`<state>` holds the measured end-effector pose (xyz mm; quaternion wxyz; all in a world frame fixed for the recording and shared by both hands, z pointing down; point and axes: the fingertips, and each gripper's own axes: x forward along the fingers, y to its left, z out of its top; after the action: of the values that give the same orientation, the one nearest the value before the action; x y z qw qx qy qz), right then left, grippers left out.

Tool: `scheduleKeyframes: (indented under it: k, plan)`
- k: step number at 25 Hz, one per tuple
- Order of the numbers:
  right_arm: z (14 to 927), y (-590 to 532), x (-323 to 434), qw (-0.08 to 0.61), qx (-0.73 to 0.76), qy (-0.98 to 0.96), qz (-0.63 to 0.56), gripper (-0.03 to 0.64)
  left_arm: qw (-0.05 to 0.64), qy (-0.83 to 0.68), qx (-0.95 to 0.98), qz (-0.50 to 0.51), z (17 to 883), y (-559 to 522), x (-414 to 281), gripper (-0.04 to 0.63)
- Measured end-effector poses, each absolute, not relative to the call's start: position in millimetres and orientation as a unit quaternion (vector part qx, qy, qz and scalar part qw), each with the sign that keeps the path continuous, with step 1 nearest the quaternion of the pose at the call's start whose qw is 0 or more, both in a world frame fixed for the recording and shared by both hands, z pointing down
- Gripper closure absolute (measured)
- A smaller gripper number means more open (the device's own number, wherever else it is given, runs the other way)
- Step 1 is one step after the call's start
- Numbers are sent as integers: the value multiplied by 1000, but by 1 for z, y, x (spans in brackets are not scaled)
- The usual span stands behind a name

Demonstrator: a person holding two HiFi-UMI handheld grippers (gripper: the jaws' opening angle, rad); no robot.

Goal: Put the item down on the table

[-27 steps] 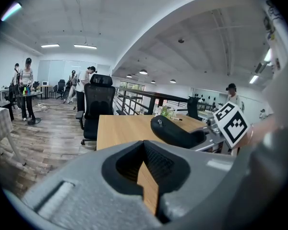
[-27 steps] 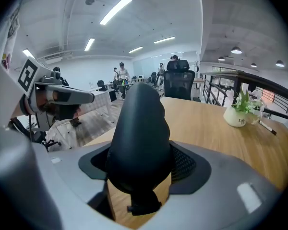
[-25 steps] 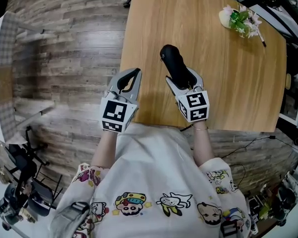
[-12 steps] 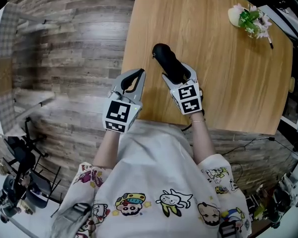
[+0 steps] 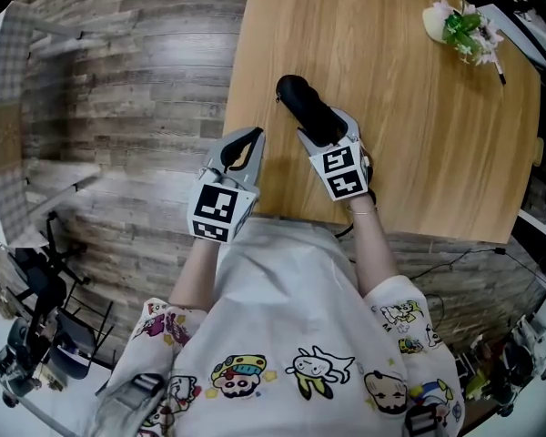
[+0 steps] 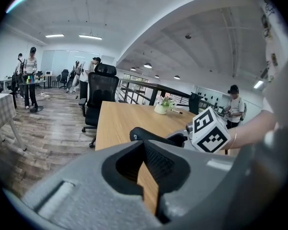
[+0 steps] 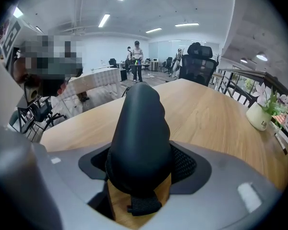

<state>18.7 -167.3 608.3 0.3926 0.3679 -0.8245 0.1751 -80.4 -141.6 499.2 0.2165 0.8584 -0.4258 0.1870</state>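
Observation:
A black, rounded, oblong item (image 5: 302, 106) with a short strap at its near end sits between the jaws of my right gripper (image 5: 324, 131), which is shut on it. It points away from me over the wooden table (image 5: 419, 144), low above the top near the table's front left corner. Whether it touches the wood I cannot tell. In the right gripper view the black item (image 7: 140, 128) fills the gap of the right gripper (image 7: 141, 159). My left gripper (image 5: 253, 135) hangs at the table's left edge, shut and empty. The left gripper view shows the left gripper (image 6: 145, 146) and the item (image 6: 149, 134) beyond.
A white vase of flowers (image 5: 455, 27) and a pen (image 5: 491, 67) stand at the table's far right. Wooden floor (image 5: 127, 107) lies left of the table. A black office chair (image 6: 98, 97) stands at the table's far end, with people further back.
My right gripper has sunk toward the table top with the black item and rolled a little. The left gripper has dropped slightly beside the table's edge.

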Motion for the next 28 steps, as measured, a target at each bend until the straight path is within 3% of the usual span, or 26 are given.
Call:
scheduleKeyframes:
  k: [18,28]
  plan:
    - [620,-168,20,372,386,-818,210,284,222,-418,861,188,507,-132,-80,597]
    - [620,-155,12,369,367,-824,225,219,223,-423,858,186,506,-129,-85,597]
